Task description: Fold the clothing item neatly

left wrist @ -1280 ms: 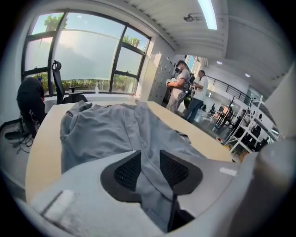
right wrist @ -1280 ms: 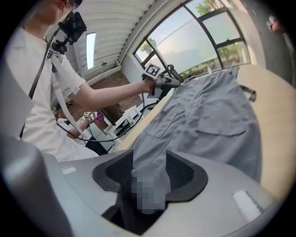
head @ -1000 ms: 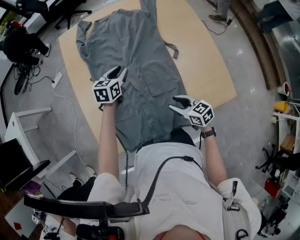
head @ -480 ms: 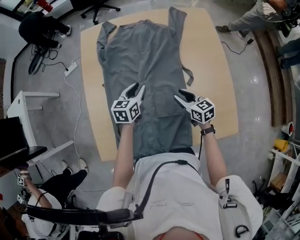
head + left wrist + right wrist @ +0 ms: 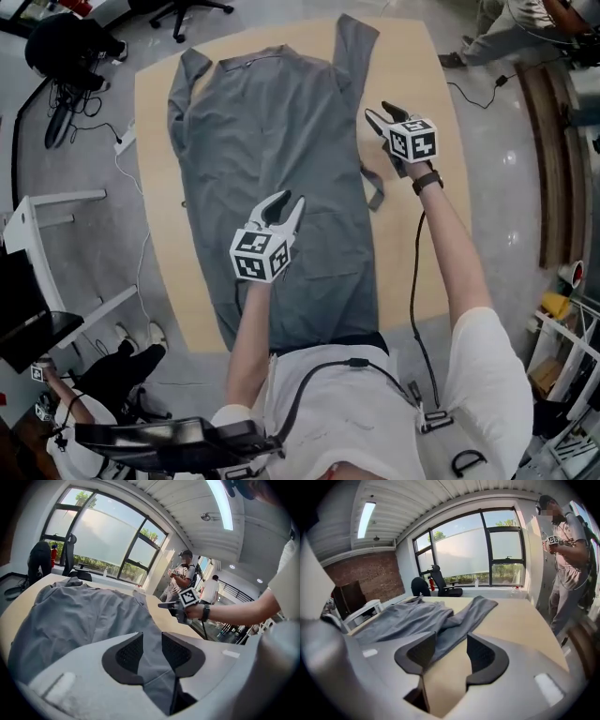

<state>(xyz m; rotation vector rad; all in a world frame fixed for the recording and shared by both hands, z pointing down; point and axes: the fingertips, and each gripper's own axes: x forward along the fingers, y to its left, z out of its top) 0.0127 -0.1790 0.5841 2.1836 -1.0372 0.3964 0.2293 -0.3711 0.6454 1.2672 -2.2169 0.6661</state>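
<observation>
Two empty tools: left tool (image 5: 286, 202) hovers part-open over the garment (image 5: 272, 122), flat on the counter (image 5: 403, 56). Right tool (image 5: 381, 111), jaws just opening on nothing, sits beside the sleeve (image 5: 354, 56), probably next to pinch and fold inward.

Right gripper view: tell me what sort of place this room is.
Probably an open office or lab workspace. A red brick wall, a tall black-framed window and black swivel office chairs lie beyond the pale wooden table that bears the grey fabric garment.
</observation>
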